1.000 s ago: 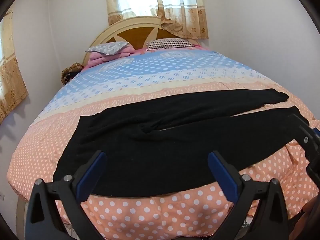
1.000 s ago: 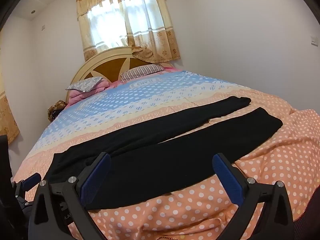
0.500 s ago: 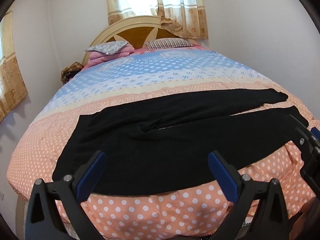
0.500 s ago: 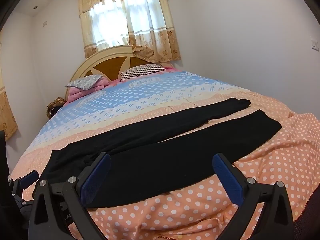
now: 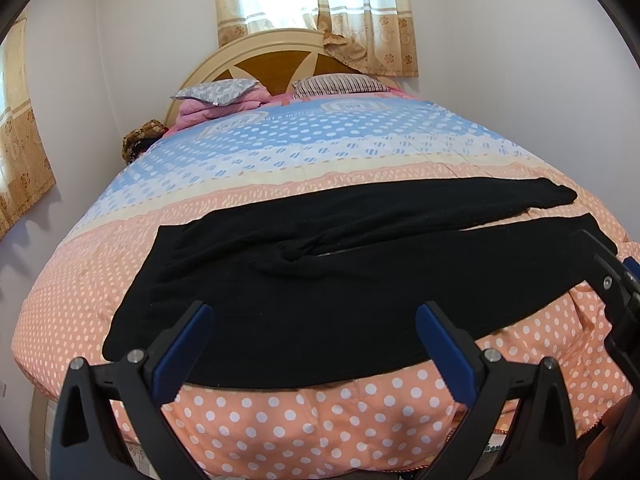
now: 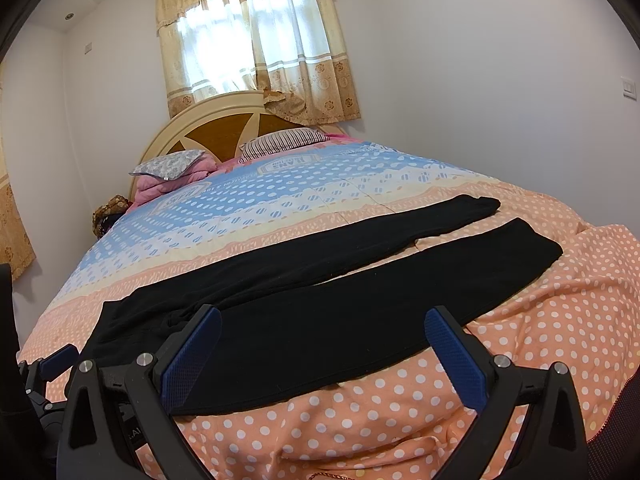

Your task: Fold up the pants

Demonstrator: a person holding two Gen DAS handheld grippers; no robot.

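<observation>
Both pairs of blue fingers are spread wide, and nothing is held between them. On the left gripper point(image 5: 312, 344) the fingers point(image 5: 182, 350) sit low in front of the near edge of the bed point(image 5: 304, 412). The right gripper point(image 6: 324, 354) hangs the same way, a bit further along that edge toward the right side.

Black pants point(image 5: 320, 280) lie flat and long across the foot end of the bed, on the pink spotted part of the blanket point(image 6: 560, 320). The waist end is near the left corner. Two legs run out toward the right side of the bed. One leg lies close to the near edge, and the other lies just behind it with a thin gap between them near the ends. There is a small bunch of cloth where the legs meet. Pillows point(image 5: 224, 90) sit far off at the head of the bed.

Compared with a moment ago, almost nothing has moved. The pants lie in the same spot and the same shape. The right gripper has tipped up only a tiny bit, so more of the window point(image 6: 248, 36) and ceiling shows. That means, I think, the folding has not begun. The hands look like they are lining up over the near edge of the pants. A good first step may be to pinch the near leg and lay it over the far one.
</observation>
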